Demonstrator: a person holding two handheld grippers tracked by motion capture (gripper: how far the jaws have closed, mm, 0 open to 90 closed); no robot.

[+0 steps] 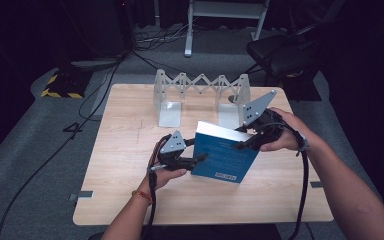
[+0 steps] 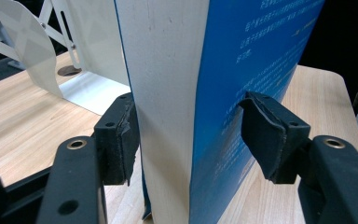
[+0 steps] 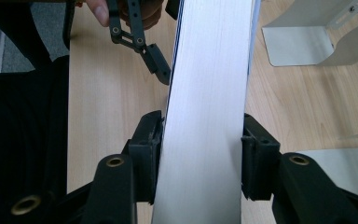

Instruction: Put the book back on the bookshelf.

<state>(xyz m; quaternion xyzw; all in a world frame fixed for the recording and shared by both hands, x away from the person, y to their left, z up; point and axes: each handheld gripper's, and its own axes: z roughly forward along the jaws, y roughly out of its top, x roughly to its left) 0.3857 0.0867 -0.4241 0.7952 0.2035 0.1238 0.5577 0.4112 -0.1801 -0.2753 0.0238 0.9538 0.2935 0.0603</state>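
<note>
A blue-covered book (image 1: 225, 155) hangs tilted above the wooden table (image 1: 130, 150), held between both grippers. My right gripper (image 1: 241, 139) is shut on its upper right part. In the right gripper view both pads (image 3: 149, 149) press flat on the covers, with the white page block (image 3: 205, 116) running up between them. My left gripper (image 1: 197, 150) holds the book's lower left edge. In the left gripper view one pad (image 2: 121, 135) lies against the pages side (image 2: 168, 93), and the tip of the other pad meets the blue cover (image 2: 261, 46). A jaw of the left gripper (image 3: 156, 63) touches the book's far side in the right gripper view.
A white accordion book rack (image 1: 202, 87) with flat metal end plates (image 1: 170, 112) stands at the table's far edge. A dark chair (image 1: 280, 55) sits beyond the back right corner. Cables and a yellow-black striped base (image 1: 60, 85) lie on the floor to the left.
</note>
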